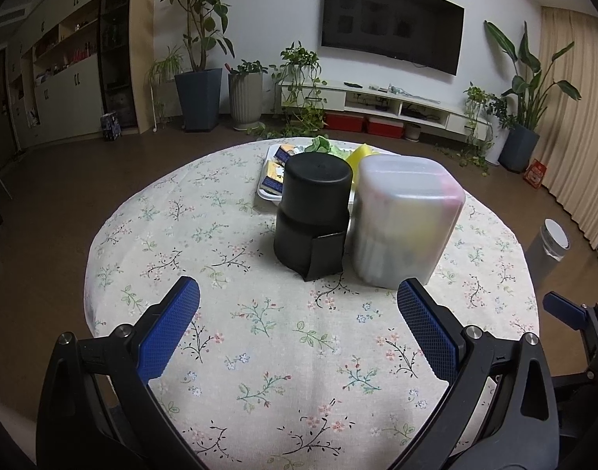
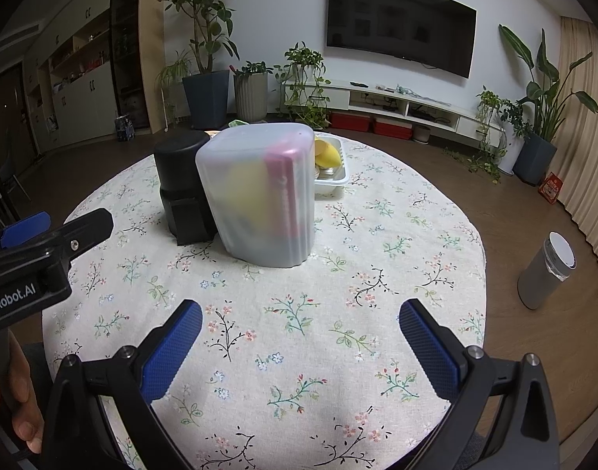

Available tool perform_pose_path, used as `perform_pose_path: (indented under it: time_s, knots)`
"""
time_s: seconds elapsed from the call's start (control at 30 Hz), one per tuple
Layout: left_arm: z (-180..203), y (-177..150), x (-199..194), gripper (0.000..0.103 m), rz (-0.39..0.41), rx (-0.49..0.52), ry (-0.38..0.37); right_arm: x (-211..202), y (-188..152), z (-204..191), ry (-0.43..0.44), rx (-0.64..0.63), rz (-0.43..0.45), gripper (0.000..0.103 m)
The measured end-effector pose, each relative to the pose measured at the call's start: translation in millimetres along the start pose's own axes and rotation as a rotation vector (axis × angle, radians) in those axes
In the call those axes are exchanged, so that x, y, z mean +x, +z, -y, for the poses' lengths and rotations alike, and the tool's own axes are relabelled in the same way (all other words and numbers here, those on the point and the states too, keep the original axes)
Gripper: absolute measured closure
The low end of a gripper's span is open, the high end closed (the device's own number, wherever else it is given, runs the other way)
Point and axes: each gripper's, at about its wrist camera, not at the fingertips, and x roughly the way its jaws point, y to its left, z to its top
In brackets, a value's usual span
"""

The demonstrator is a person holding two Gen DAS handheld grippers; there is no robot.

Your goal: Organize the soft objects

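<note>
We are holding the left gripper point(image 1: 298, 297) low over the floral bench point(image 1: 260, 352), its fingers point(image 1: 170, 325) spread wide with nothing between them. Ahead of it we are seeing a black cylindrical container point(image 1: 312, 211) and, touching its right side, a frosted plastic box point(image 1: 406, 219) standing upright; pink and yellow shapes are showing through its wall, likely the soft objects, though we cannot tell what they are. Behind both, a white tray point(image 1: 265, 192) is carrying packets, something green and a yellow piece point(image 1: 361, 154).

The right gripper point(image 2: 301, 313) is hovering beside the left one, fingers point(image 2: 428, 342) likewise apart and empty, facing the frosted box.

The scene fits either soft things already packed in the box or a box waiting to be unpacked and sorted, so we are not judging which. For any grasp here: we are favouring a square approach, one gripper steadying the box, and a gentle close on anything soft.
</note>
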Motion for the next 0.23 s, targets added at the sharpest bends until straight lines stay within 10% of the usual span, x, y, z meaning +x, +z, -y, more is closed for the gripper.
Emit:
perform_pose_path:
  time_s: [0.23]
  knots:
    - [-0.2,0.3,-2.5,0.0,0.01,0.004,0.004,-2.0,-2.4,-0.3,0.001,0.0,-0.001,0.0]
